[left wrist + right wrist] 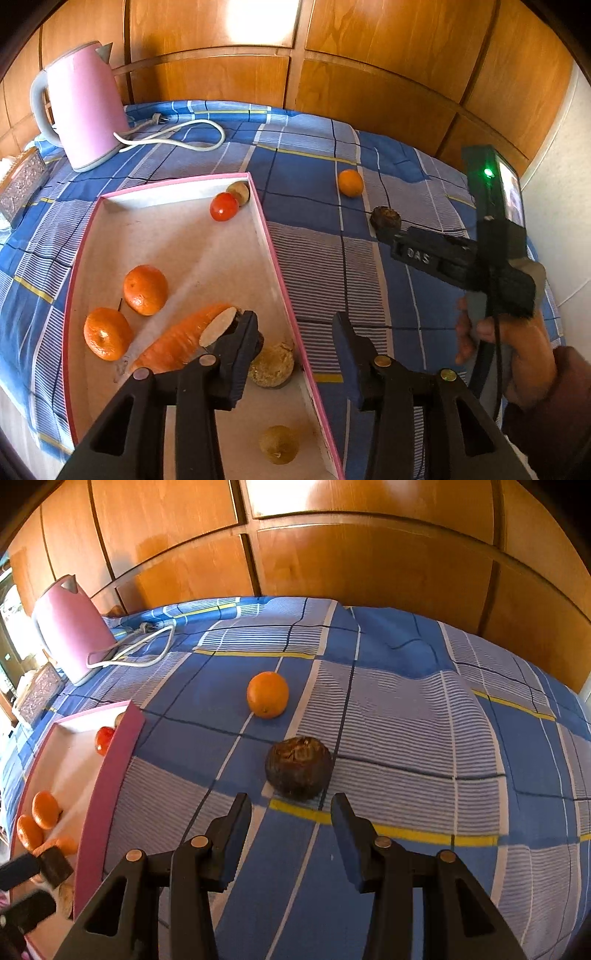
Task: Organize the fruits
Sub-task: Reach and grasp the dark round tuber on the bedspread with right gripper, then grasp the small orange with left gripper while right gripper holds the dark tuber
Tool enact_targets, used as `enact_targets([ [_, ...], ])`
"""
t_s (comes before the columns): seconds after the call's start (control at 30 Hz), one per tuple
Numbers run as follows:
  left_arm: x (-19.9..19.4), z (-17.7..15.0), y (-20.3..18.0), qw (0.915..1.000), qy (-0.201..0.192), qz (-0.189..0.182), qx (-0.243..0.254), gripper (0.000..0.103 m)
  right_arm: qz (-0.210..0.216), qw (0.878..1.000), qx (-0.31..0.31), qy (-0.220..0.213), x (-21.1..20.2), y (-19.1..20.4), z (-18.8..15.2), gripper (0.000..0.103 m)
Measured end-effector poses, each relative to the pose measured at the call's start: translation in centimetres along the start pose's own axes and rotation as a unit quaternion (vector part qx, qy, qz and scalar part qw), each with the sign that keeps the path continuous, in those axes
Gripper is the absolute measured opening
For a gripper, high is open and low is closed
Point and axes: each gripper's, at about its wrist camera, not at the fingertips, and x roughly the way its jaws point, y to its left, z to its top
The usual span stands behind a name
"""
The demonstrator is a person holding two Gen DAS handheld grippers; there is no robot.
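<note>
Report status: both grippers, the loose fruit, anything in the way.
Left gripper open, empty, astride the pink box wall. Right gripper open, just short of dark fruit. Orange beyond. Path clear.

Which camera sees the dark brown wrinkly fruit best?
The right wrist view. There the dark brown fruit sits big and unblocked on the blue checked cloth, just ahead of the open right gripper. In the left wrist view it looks small and far off, partly hidden behind the right gripper.
</note>
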Motion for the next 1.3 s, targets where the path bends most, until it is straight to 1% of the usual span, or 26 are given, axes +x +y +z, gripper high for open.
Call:
enact_targets([
  [0.2, -0.1, -0.1, 0.0, 1.0000, 0.002, 0.003, 0.002, 0.043, -0.012, 1.000, -0.009, 0.007, 1.5, 0.2, 1.0, 0.045],
  [0.23, -0.2, -0.1, -0.1, 1.0000, 0.001, 0.003, 0.002, 0.043, -0.013, 1.000, -0.013, 0.006, 1.6, 0.3, 1.0, 0.045],
  [0.27, -0.4, -0.2, 0.0, 1.0000, 0.000, 0.002, 0.002, 0.043, -0.015, 1.000, -0.017, 0.004, 1.5, 0.3, 1.0, 0.042],
  [0.33, -0.6, -0.2, 0.0, 1.0000, -0.003, 0.001, 0.001, 0.043, -0.014, 1.000, -0.017, 0.001, 1.1, 0.2, 0.8, 0.041],
  [0.43, -1.0, -0.4, -0.1, 1.0000, -0.004, -0.002, -0.001, 0.043, -0.019, 1.000, -0.021, -0.003, 0.0, -0.1, -0.2, 0.041],
  [0.6, -1.8, -1.0, -0.4, 1.0000, -0.003, -0.006, -0.005, 0.043, -0.028, 0.999, -0.025, 0.000, -2.1, -1.0, -3.3, 0.041],
  [0.67, -2.2, -1.3, -0.7, 0.9999, -0.005, -0.011, -0.002, 0.043, -0.035, 0.999, -0.024, -0.008, -3.0, -1.4, -4.6, 0.041],
  [0.73, -2.7, -1.5, -1.2, 0.9998, -0.012, -0.012, 0.006, 0.043, -0.045, 0.999, -0.022, -0.015, -3.6, -1.7, -5.3, 0.041],
  [0.9, -3.9, -1.7, -1.6, 0.9993, -0.033, -0.014, 0.013, 0.043, -0.048, 0.998, -0.012, -0.024, -4.0, -2.2, -6.0, 0.041],
  [0.97, -4.1, -1.9, -1.6, 0.9990, -0.040, -0.013, 0.013, 0.051, -0.051, 0.998, -0.011, -0.025, -3.8, -2.1, -5.9, 0.041],
  [1.0, -4.2, -1.9, -1.5, 0.9989, -0.045, -0.011, 0.013, 0.059, -0.052, 0.998, -0.010, -0.025, -3.7, -2.1, -5.9, 0.041],
  [1.03, -4.3, -2.0, -1.5, 0.9984, -0.053, -0.007, 0.015, 0.064, -0.053, 0.998, -0.011, -0.025, -3.7, -2.0, -5.9, 0.042],
  [1.07, -4.4, -2.0, -1.5, 0.9981, -0.058, -0.007, 0.016, 0.065, -0.055, 0.998, -0.013, -0.024, -3.6, -1.9, -5.9, 0.042],
  [1.17, -4.6, -1.8, -1.5, 0.9968, -0.073, -0.030, 0.009, 0.070, -0.049, 0.999, -0.015, -0.018, -3.2, -2.1, -6.0, 0.042],
  [1.3, -3.6, -0.9, -2.2, 0.9970, -0.058, -0.051, 0.010, 0.075, -0.041, 0.999, -0.012, -0.023, -3.1, -2.4, -6.2, 0.042],
])
